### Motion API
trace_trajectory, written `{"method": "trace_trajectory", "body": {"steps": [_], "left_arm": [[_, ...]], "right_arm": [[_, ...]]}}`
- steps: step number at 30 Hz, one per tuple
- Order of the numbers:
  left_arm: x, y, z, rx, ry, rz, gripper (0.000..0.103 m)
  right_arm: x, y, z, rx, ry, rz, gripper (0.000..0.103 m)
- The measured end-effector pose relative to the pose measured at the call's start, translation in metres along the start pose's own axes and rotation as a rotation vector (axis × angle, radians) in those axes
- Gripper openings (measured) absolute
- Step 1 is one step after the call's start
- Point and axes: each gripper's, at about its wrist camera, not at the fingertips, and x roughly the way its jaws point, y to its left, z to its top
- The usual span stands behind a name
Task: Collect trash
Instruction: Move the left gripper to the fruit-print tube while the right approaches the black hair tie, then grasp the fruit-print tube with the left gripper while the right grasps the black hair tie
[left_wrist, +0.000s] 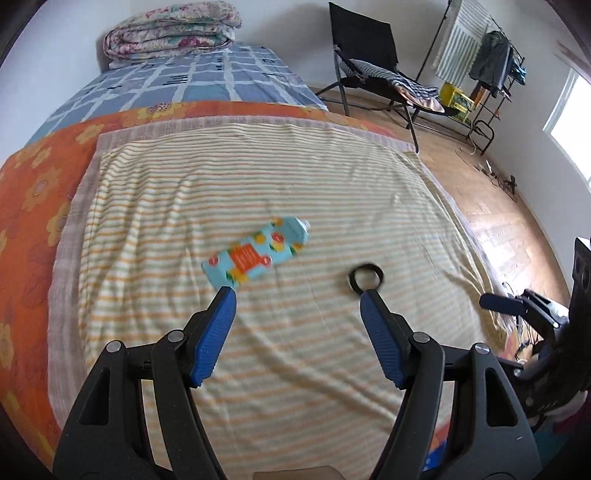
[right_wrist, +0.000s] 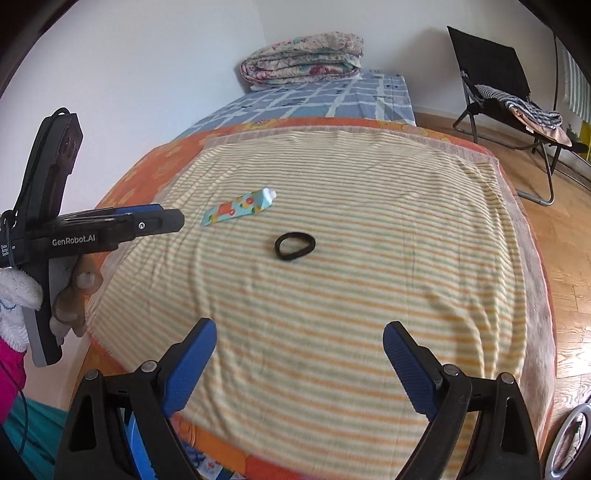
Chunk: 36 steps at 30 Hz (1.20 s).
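Observation:
A light-blue tube (left_wrist: 258, 254) with orange fruit print and a white cap lies on the striped yellow towel (left_wrist: 258, 369) spread over the bed. To its right lies a black hair band (left_wrist: 365, 277). My left gripper (left_wrist: 297, 297) hovers open just short of both, its left tip near the tube's flat end and its right tip by the band. In the right wrist view the tube (right_wrist: 238, 206) and the hair band (right_wrist: 294, 246) lie farther ahead. My right gripper (right_wrist: 301, 326) is open over the towel's near part with nothing in it. A hand holds the left gripper (right_wrist: 173, 218) at the left.
A folded floral quilt (left_wrist: 173, 33) sits at the bed's far end on a blue checked sheet (left_wrist: 192, 77). An orange flowered cover (left_wrist: 33, 206) borders the towel. A black folding chair (left_wrist: 369, 62), a clothes rack (left_wrist: 495, 62) and a yellow crate (left_wrist: 458, 99) stand on the wooden floor (left_wrist: 491, 206) to the right.

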Motion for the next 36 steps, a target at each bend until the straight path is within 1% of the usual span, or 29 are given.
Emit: {"method": "trace_trajectory", "body": {"steps": [6, 9, 12, 14, 17, 19, 23, 25, 29, 31, 33, 35, 36], "left_arm": [[0.036, 0.012, 0.030, -0.017, 0.002, 0.013, 0.072], [0.050, 0.022, 0.039, -0.051, 0.001, -0.003, 0.072], [0.062, 0.035, 0.043, -0.106, 0.006, -0.037, 0.072], [0.069, 0.042, 0.044, -0.131, 0.012, -0.042, 0.072], [0.078, 0.048, 0.044, -0.153, 0.042, -0.072, 0.072], [0.084, 0.049, 0.042, -0.151, 0.067, -0.087, 0.072], [0.086, 0.039, 0.037, -0.094, 0.100, -0.051, 0.072], [0.086, 0.029, 0.033, -0.048, 0.129, -0.026, 0.071], [0.087, 0.006, 0.023, 0.089, 0.145, 0.047, 0.066], [0.089, -0.004, 0.017, 0.155, 0.144, 0.092, 0.060], [0.089, -0.010, 0.013, 0.183, 0.140, 0.115, 0.057], [0.090, -0.014, 0.012, 0.194, 0.135, 0.129, 0.055], [0.091, -0.015, 0.013, 0.196, 0.132, 0.133, 0.053]], "right_arm": [[0.028, -0.014, 0.021, 0.056, 0.046, 0.026, 0.090], [0.038, -0.018, 0.025, 0.061, 0.060, 0.029, 0.087], [0.047, -0.026, 0.027, 0.083, 0.075, 0.036, 0.083], [0.053, -0.033, 0.029, 0.115, 0.086, 0.053, 0.082], [0.062, -0.042, 0.032, 0.155, 0.104, 0.074, 0.075], [0.066, -0.044, 0.033, 0.176, 0.110, 0.091, 0.073], [0.072, -0.046, 0.038, 0.192, 0.109, 0.114, 0.068], [0.074, -0.046, 0.041, 0.198, 0.108, 0.123, 0.066], [0.081, -0.048, 0.047, 0.228, 0.116, 0.155, 0.058], [0.085, -0.051, 0.050, 0.254, 0.119, 0.162, 0.057], [0.090, -0.052, 0.053, 0.274, 0.121, 0.169, 0.056], [0.094, -0.050, 0.055, 0.273, 0.125, 0.165, 0.051], [0.096, -0.048, 0.057, 0.268, 0.124, 0.161, 0.050]]}}
